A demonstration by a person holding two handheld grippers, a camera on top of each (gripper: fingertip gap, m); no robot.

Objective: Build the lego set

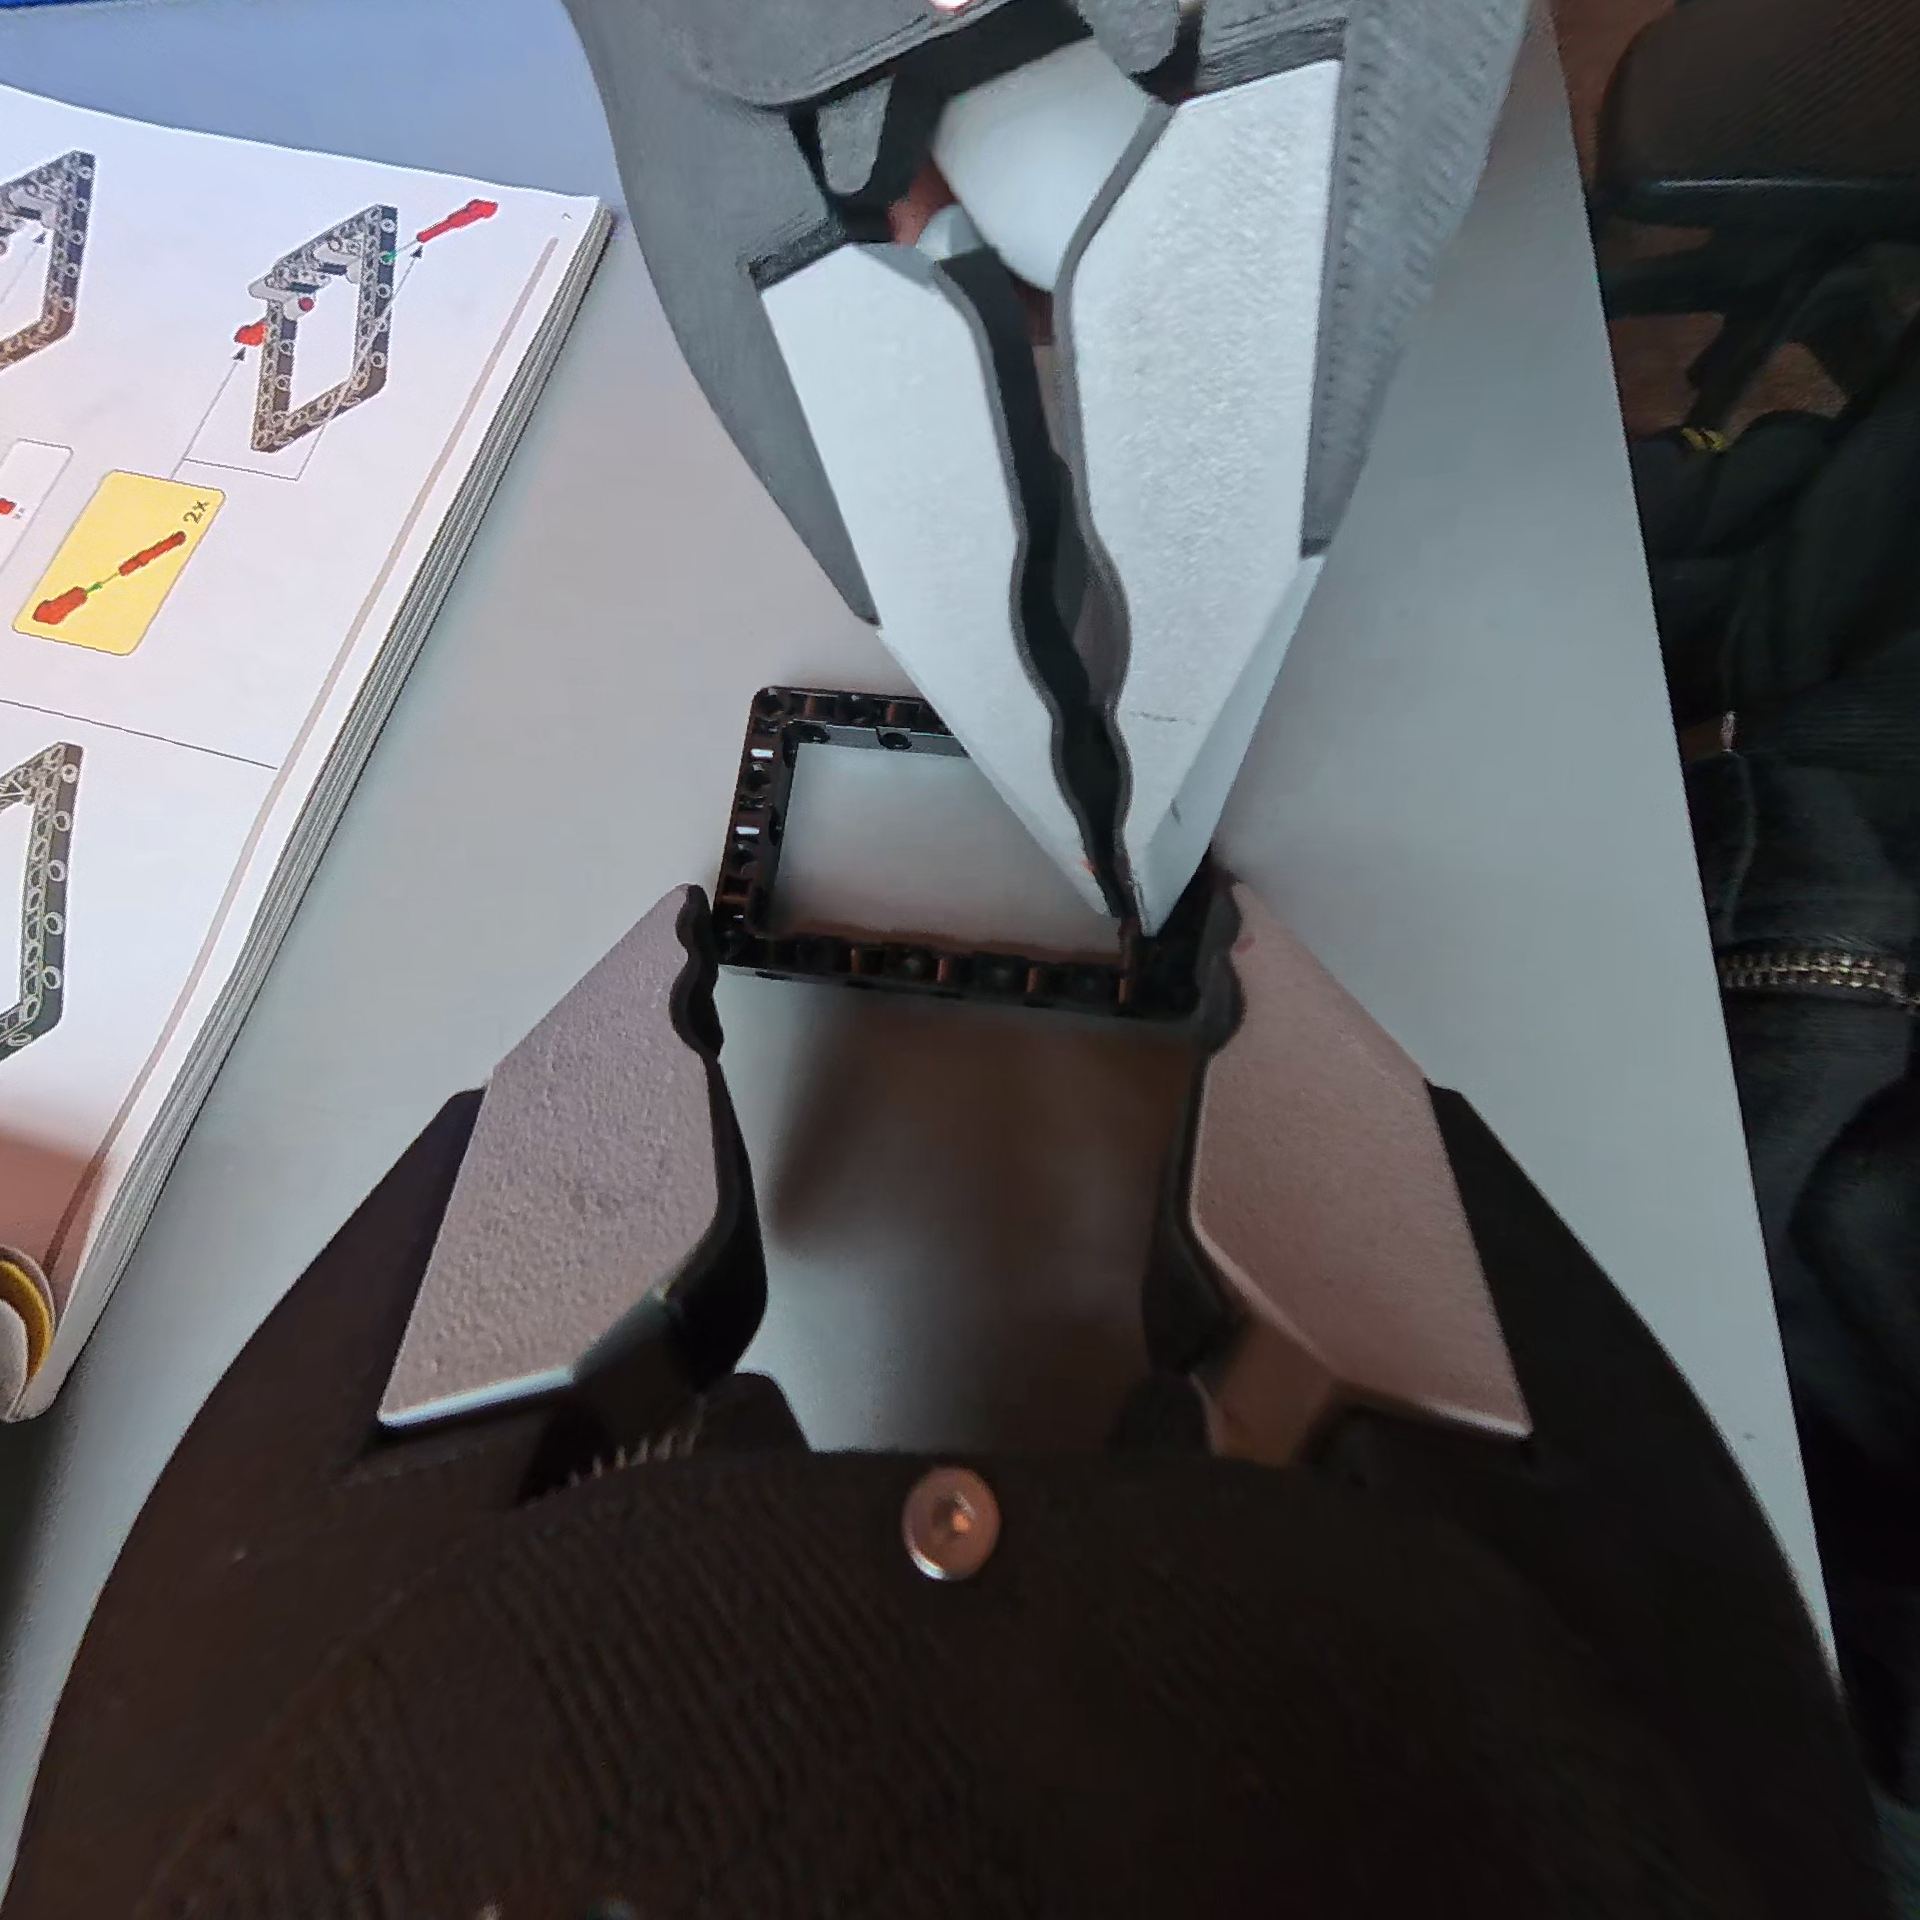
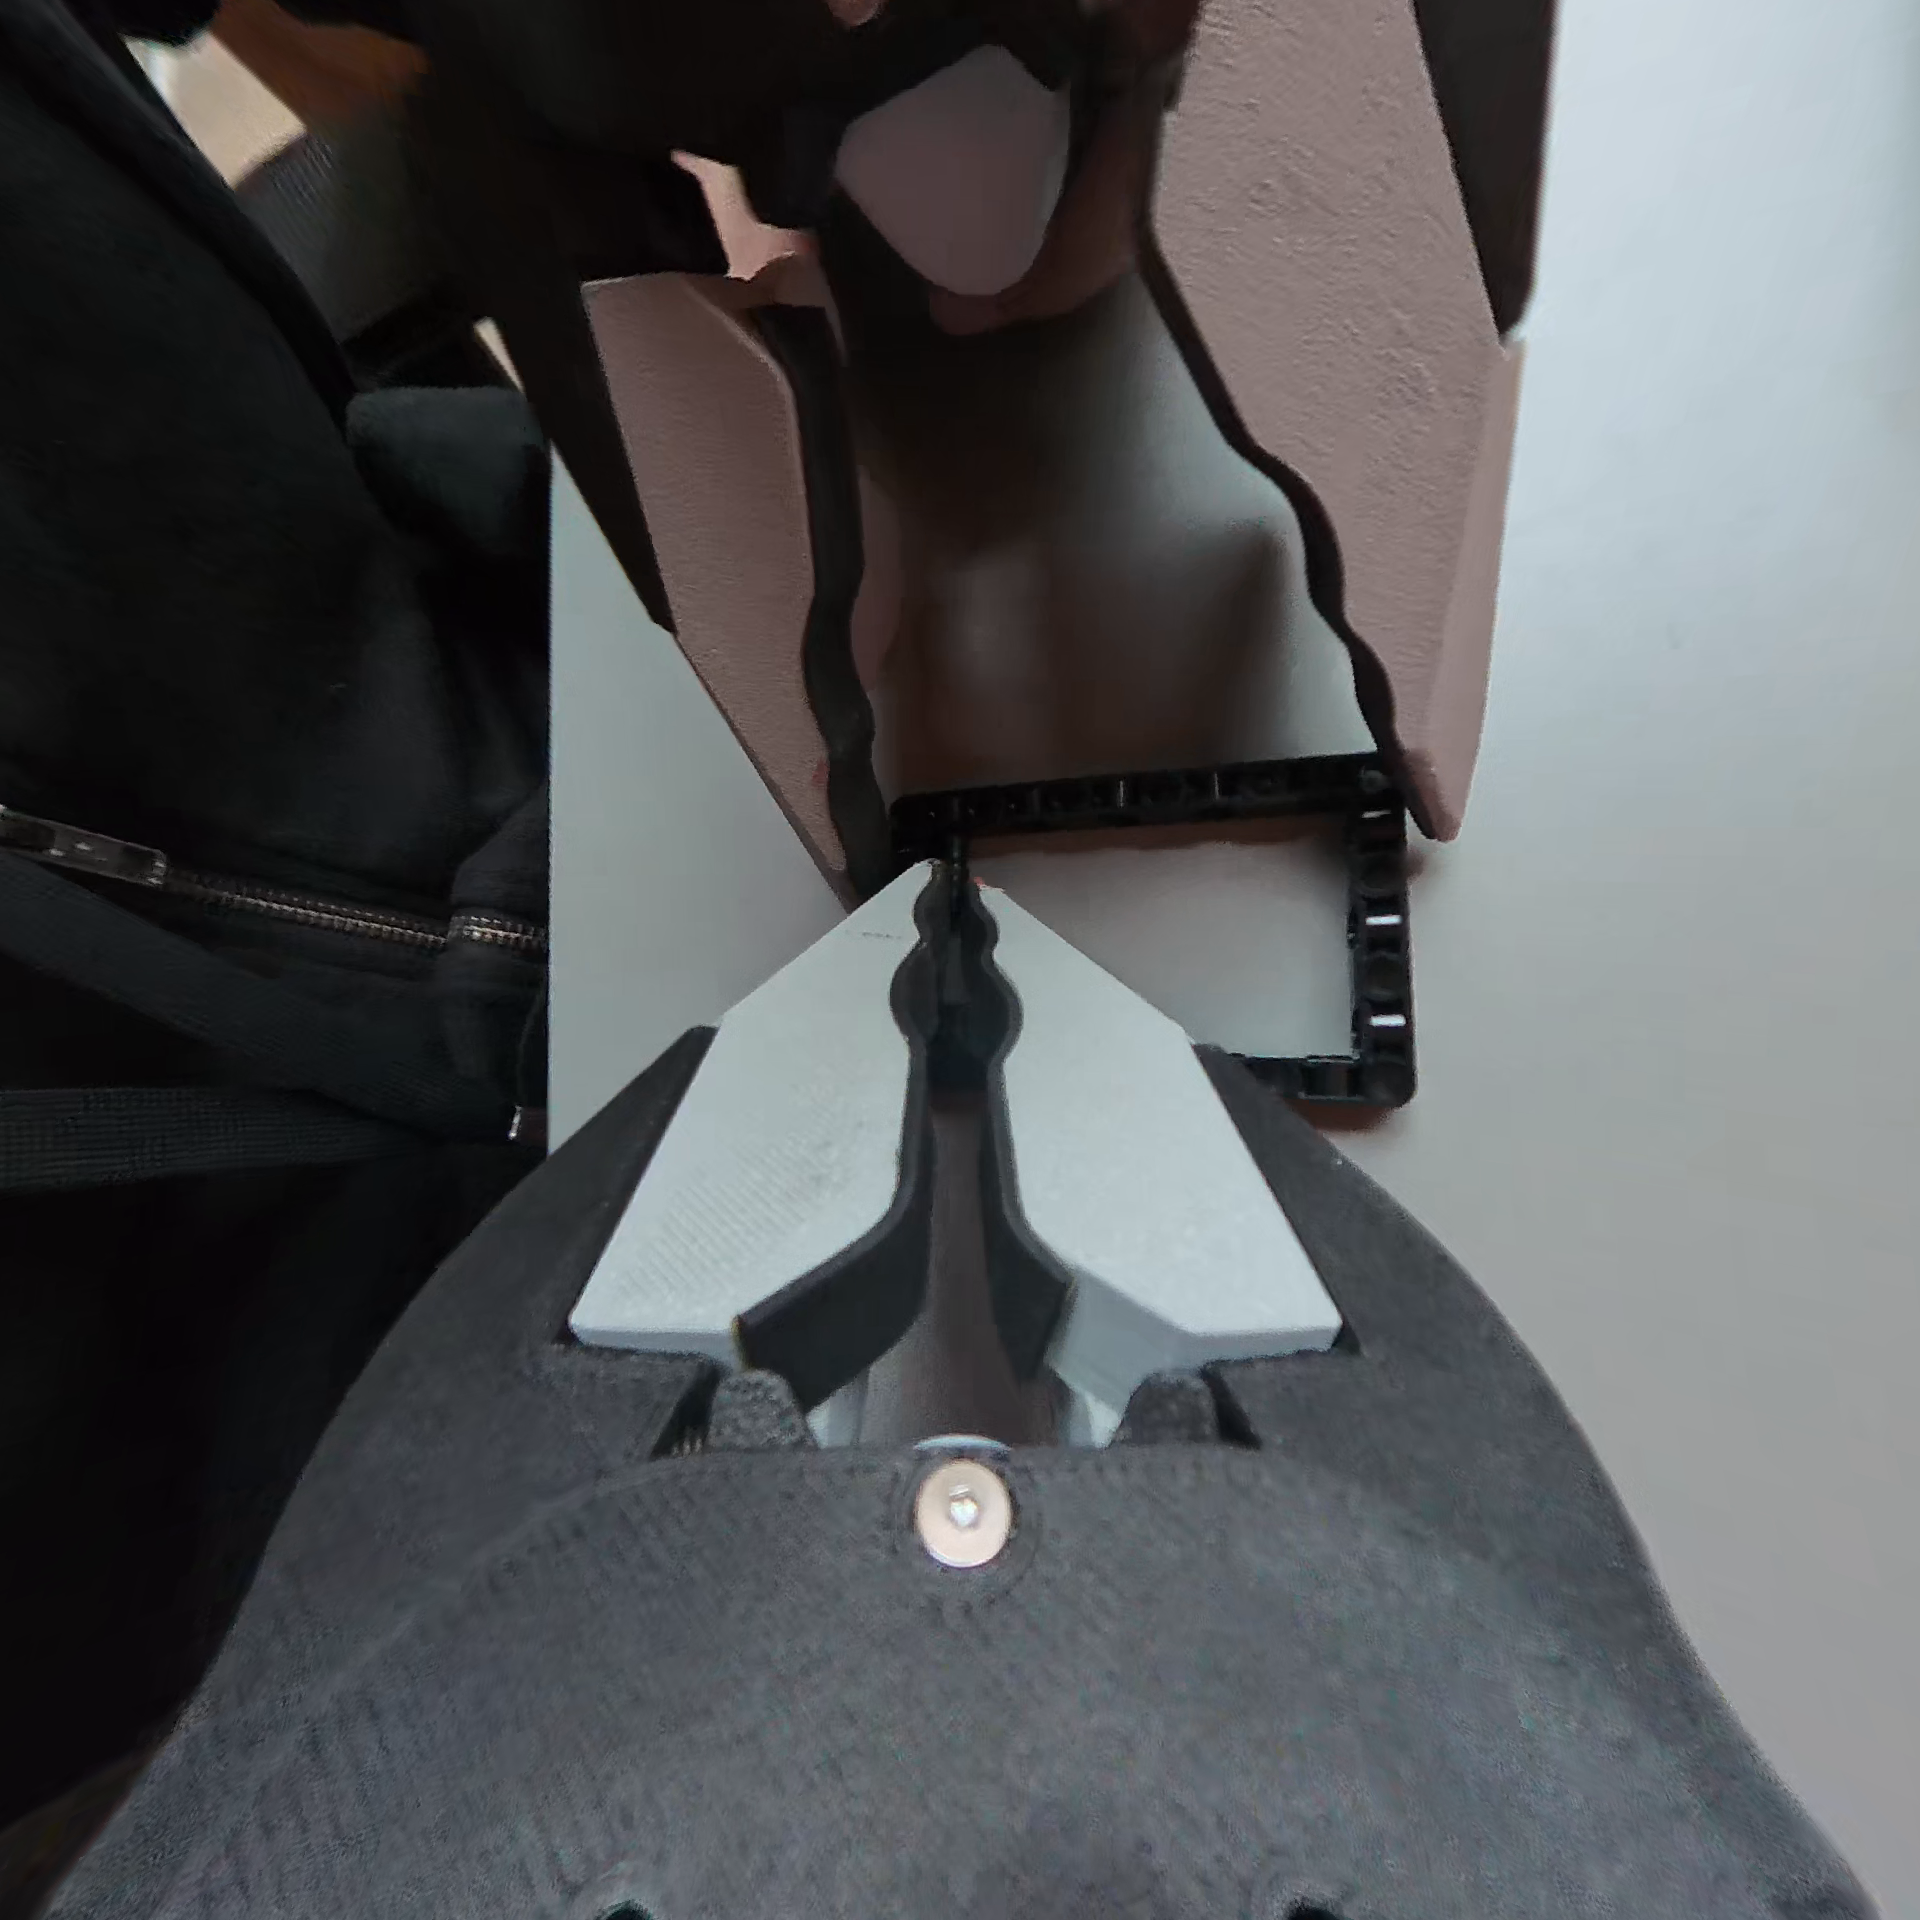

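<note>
A black square lego frame (image 1: 750,821) with pin holes lies flat on the white table (image 1: 540,790). My left gripper (image 1: 956,951), with pinkish fingers, is shut on the frame and clamps it across its near side. My right gripper (image 1: 1124,914), with white fingers, comes in from the far side with its tips on the frame's near right corner. In the right wrist view the right gripper (image 2: 951,883) is shut on a small pin, mostly hidden, with a hint of red at the tips. The frame (image 2: 1382,935) and the left gripper (image 2: 1143,831) show beyond it.
An open instruction booklet (image 1: 260,499) lies on the table at the left. The table's edge runs down the right of the left wrist view. Beyond it is a person's dark clothing with a zip (image 1: 1818,977), which also shows in the right wrist view (image 2: 208,727).
</note>
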